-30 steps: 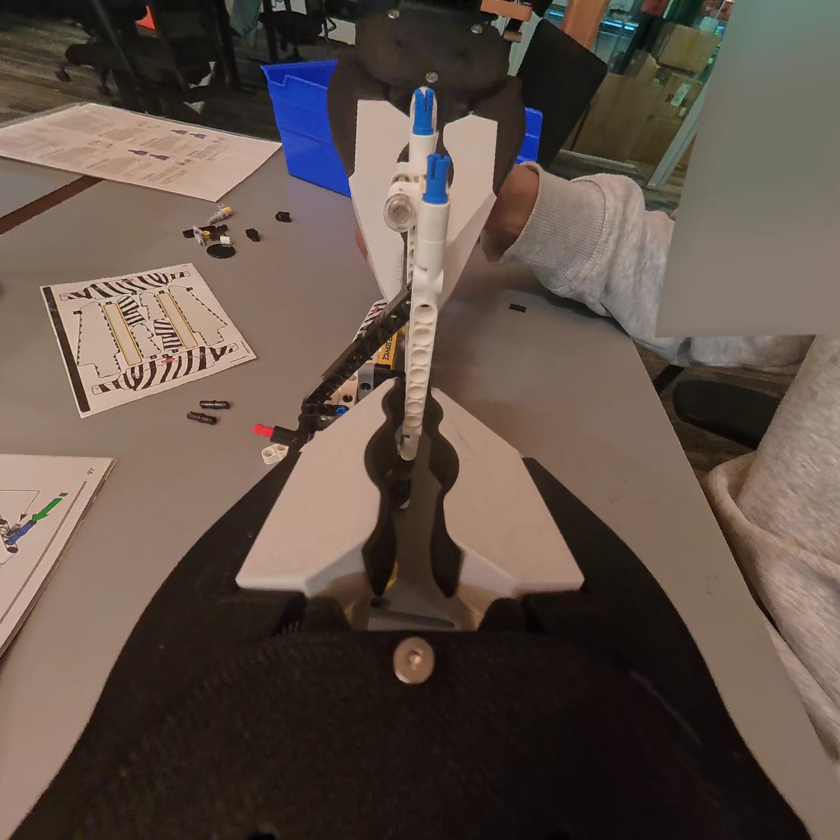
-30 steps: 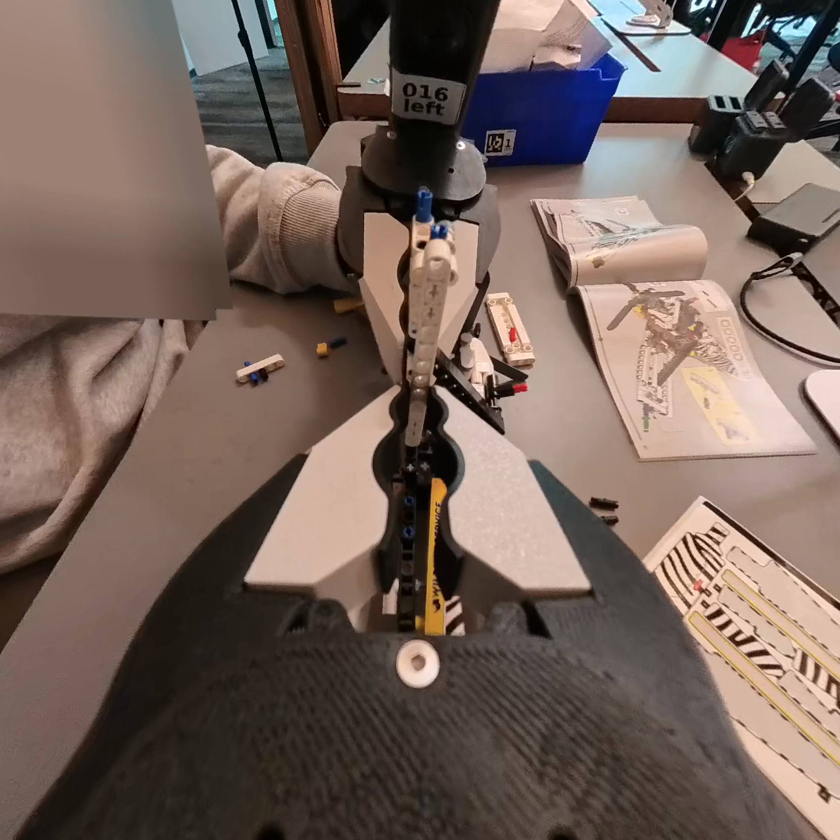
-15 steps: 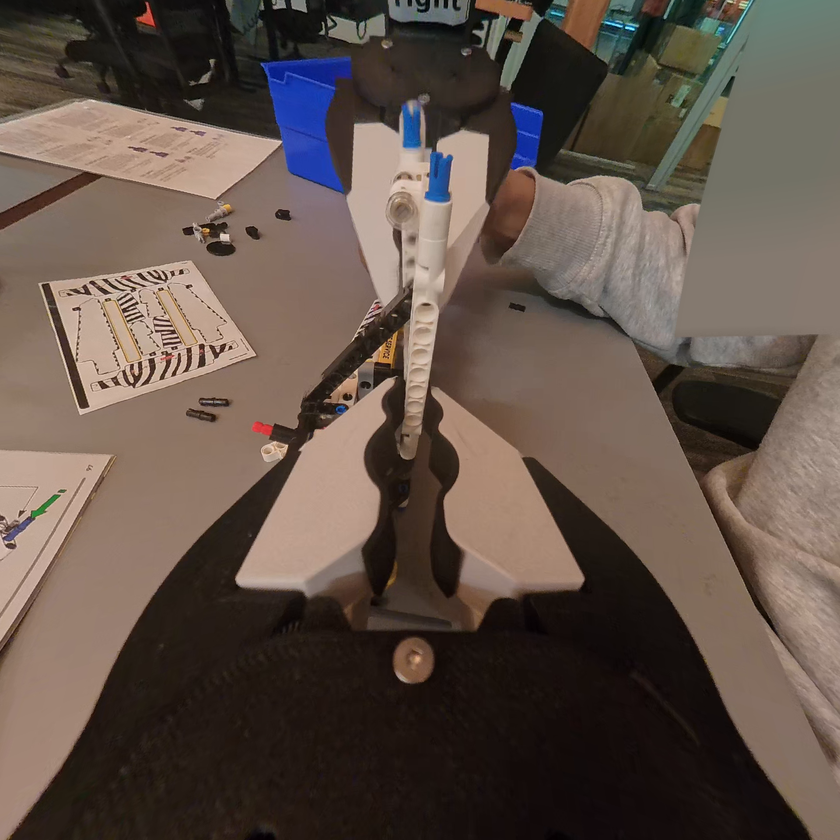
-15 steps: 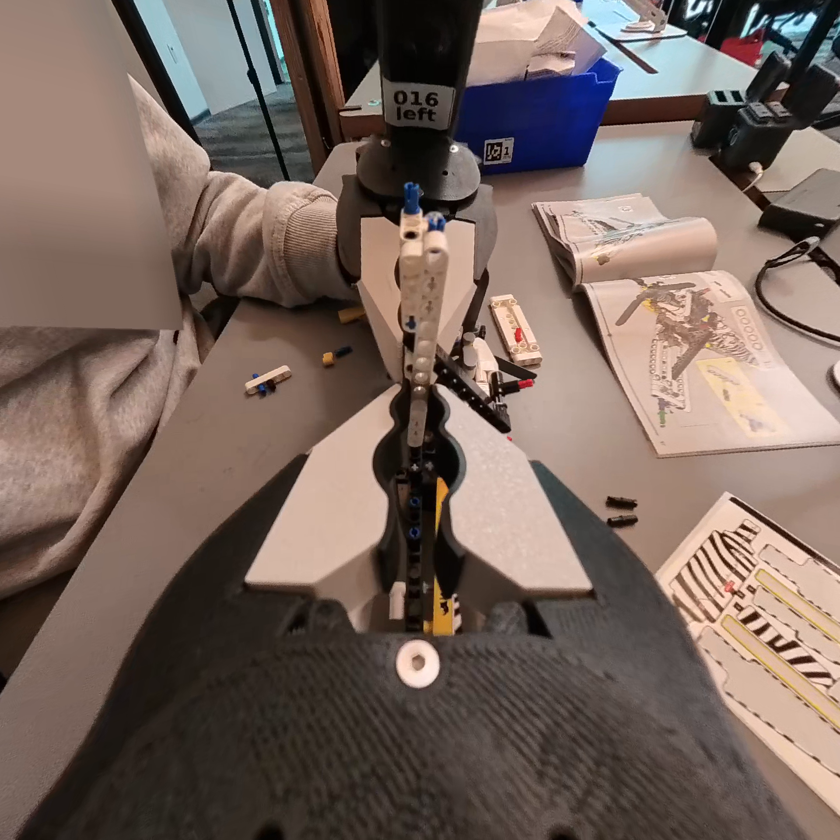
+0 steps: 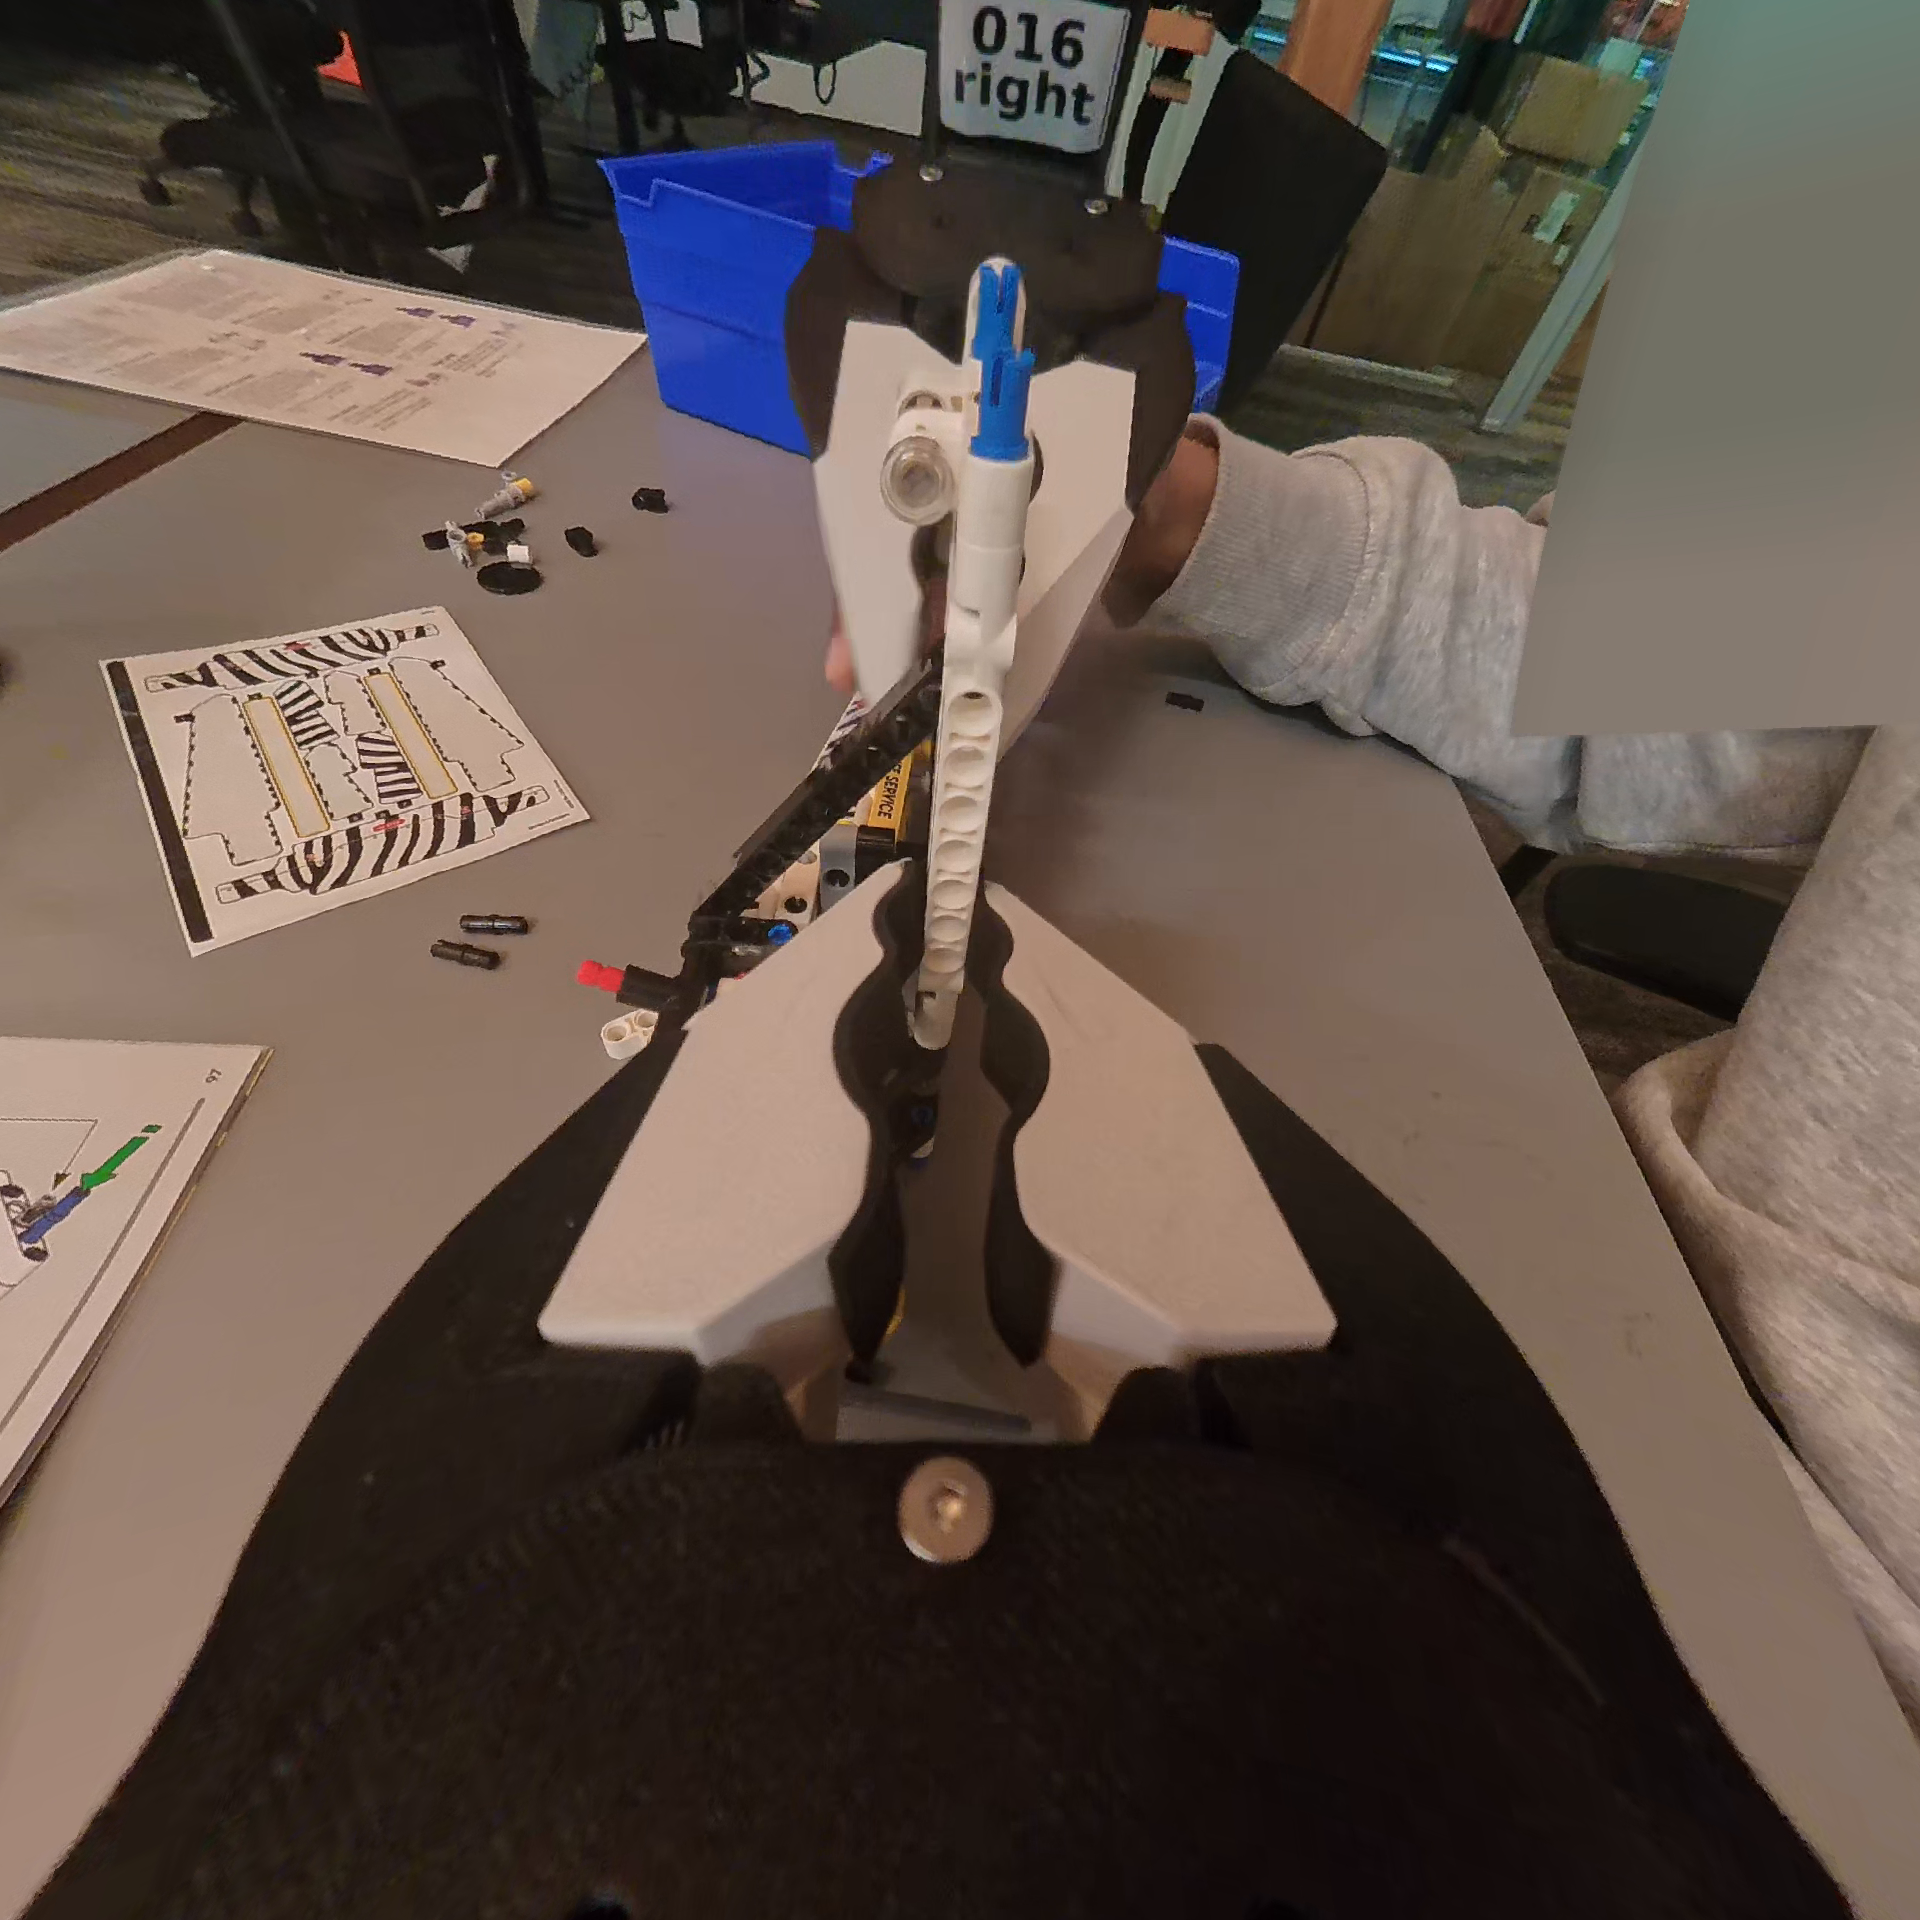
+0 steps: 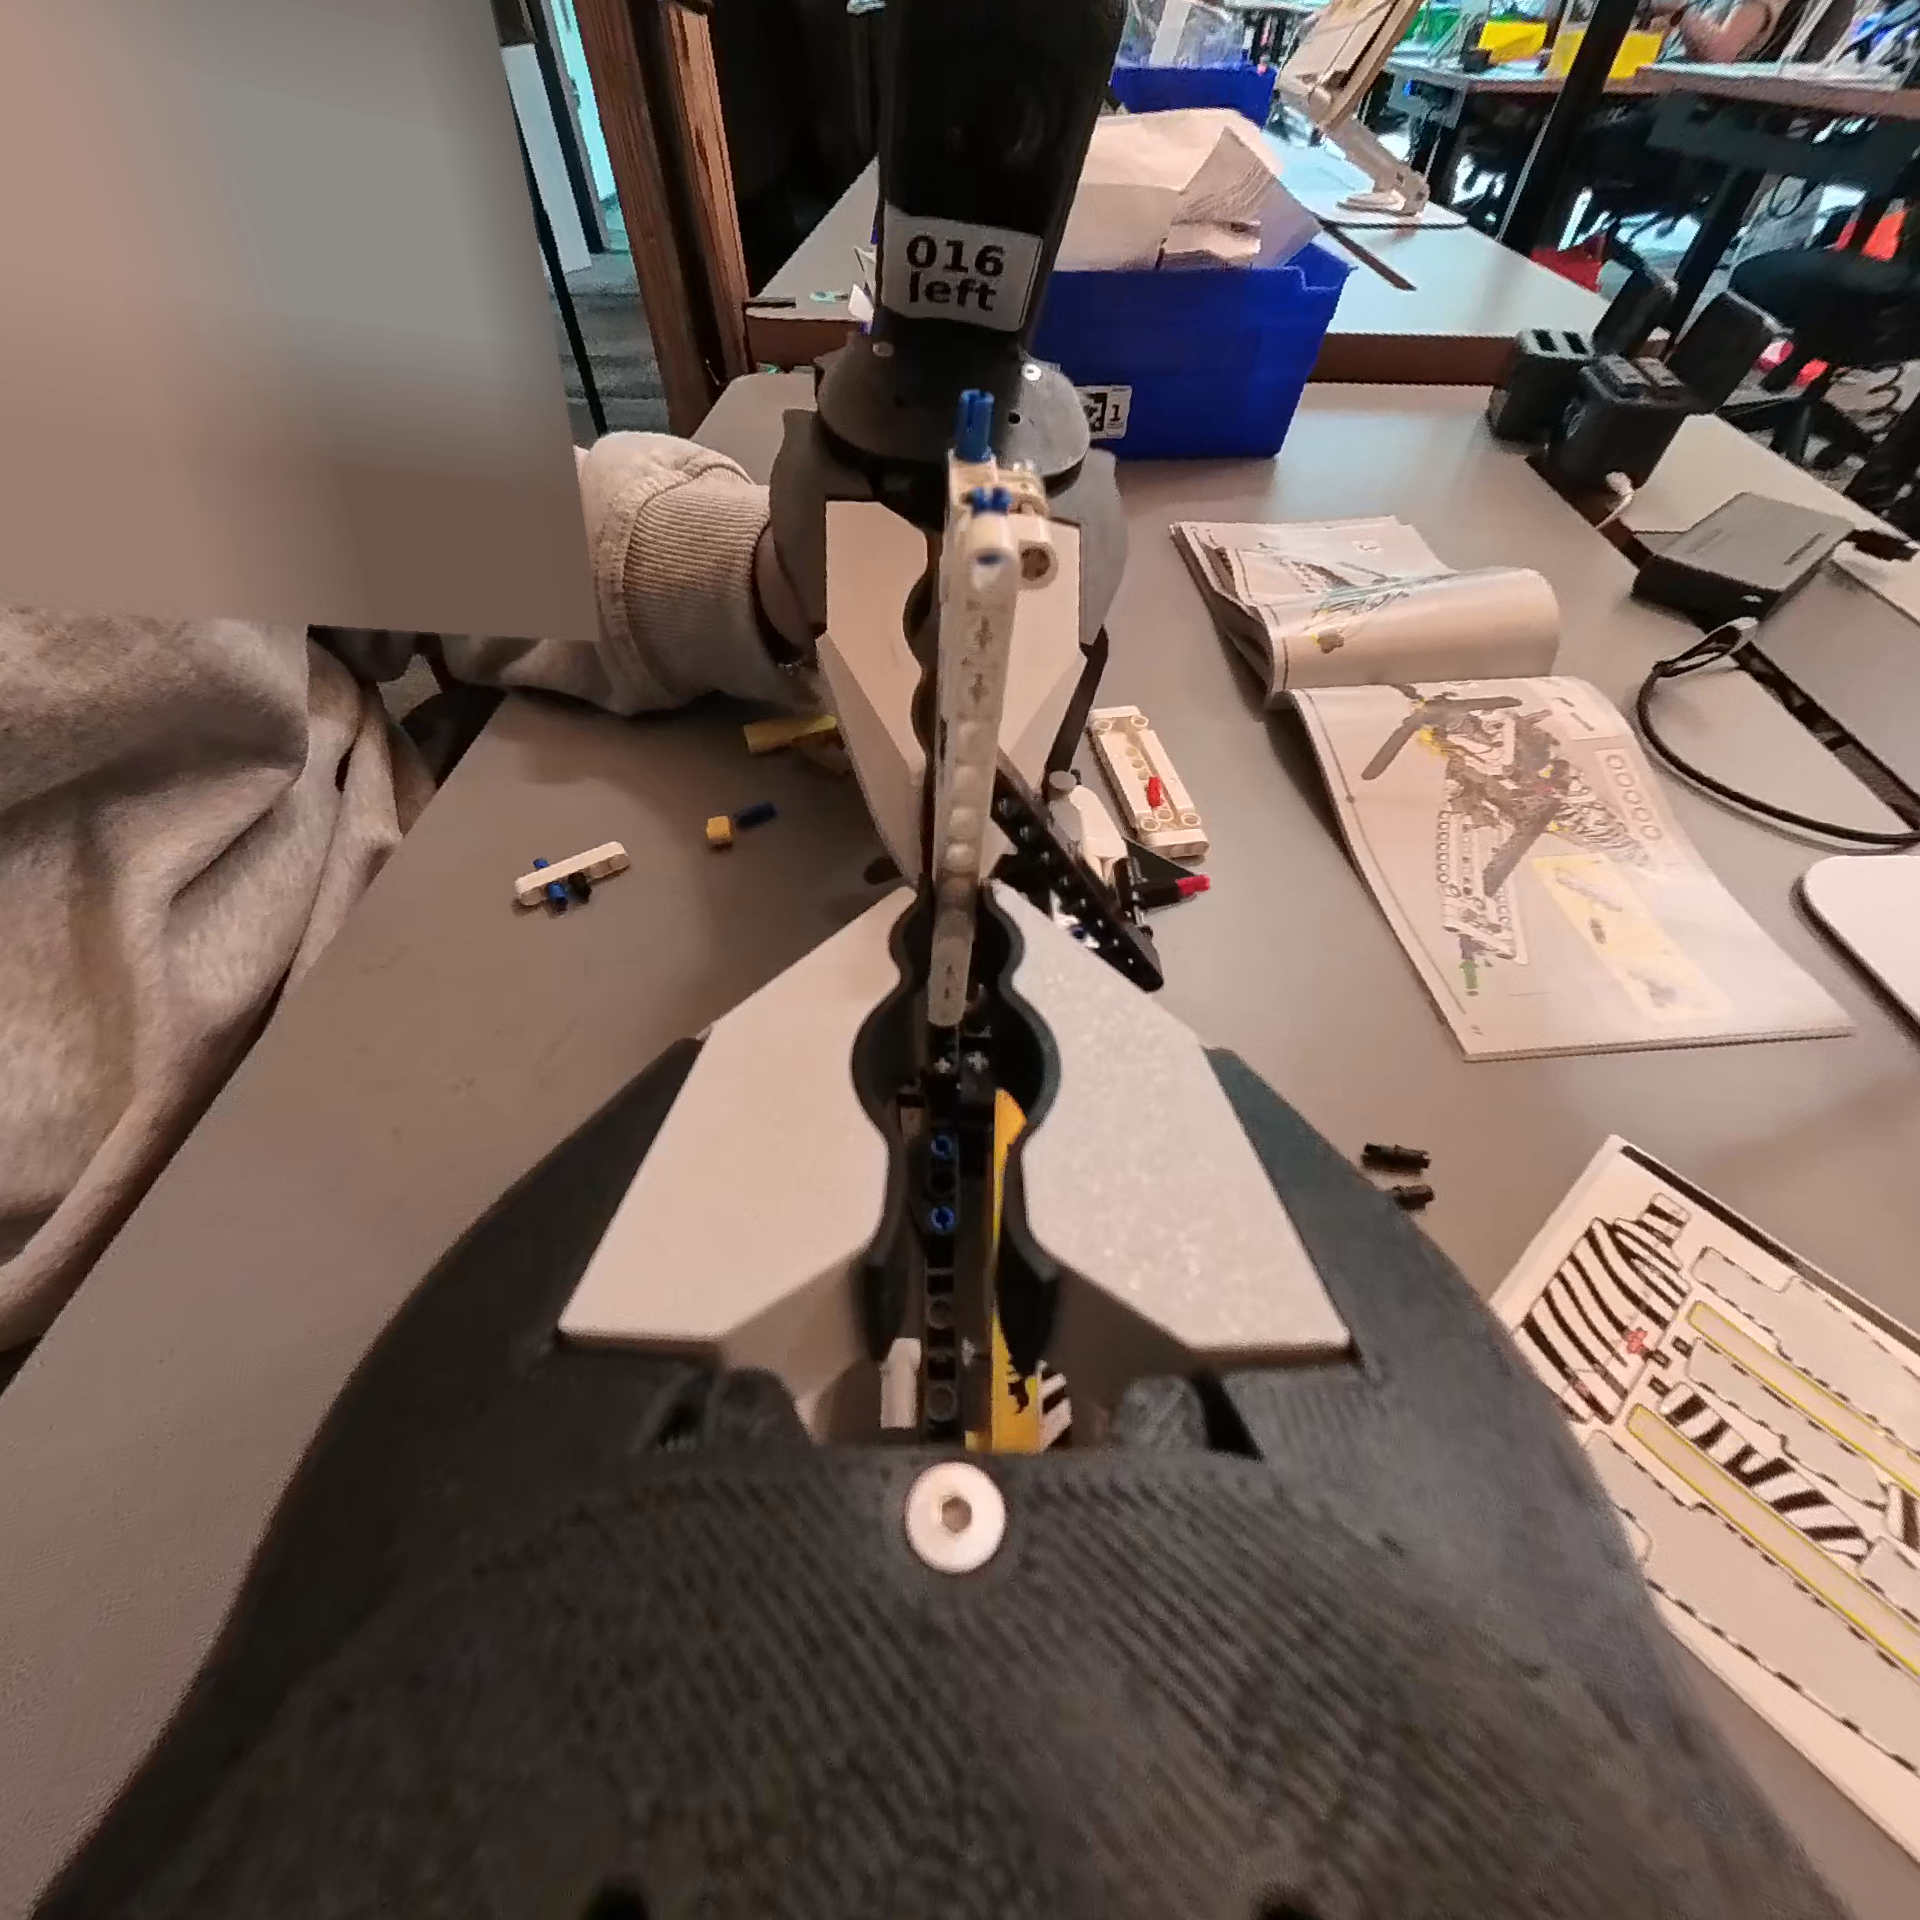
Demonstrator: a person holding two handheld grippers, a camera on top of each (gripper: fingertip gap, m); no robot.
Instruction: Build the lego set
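Note:
A long white beam (image 5: 961,790) with blue pins (image 5: 997,353) at its top stands upright between the two facing grippers. My left gripper (image 5: 945,894) is shut on the beam's lower end. The beam joins a black and yellow lego model (image 5: 821,810) that slants down to the table. In the right wrist view my right gripper (image 6: 951,904) is shut on that model (image 6: 961,1195), and the white beam (image 6: 971,675) rises from its fingertips. The left gripper (image 6: 951,831) shows behind it. The right gripper (image 5: 940,675) shows far off in the left wrist view.
A zebra sticker sheet (image 5: 332,769), black pins (image 5: 478,935) and small parts (image 5: 499,530) lie on the grey table (image 5: 1247,935). An open instruction booklet (image 6: 1558,852), a white panel piece (image 6: 1143,769) and a small white beam (image 6: 571,873) lie nearby. A blue bin (image 5: 717,281) stands behind. Only a small space, under 4 cm, lies between the two pairs of fingers.
Both grippers keep their hold. The beam and the facing gripper sit higher in each view, and the beam has turned slightly, so the two blue pins now line up.

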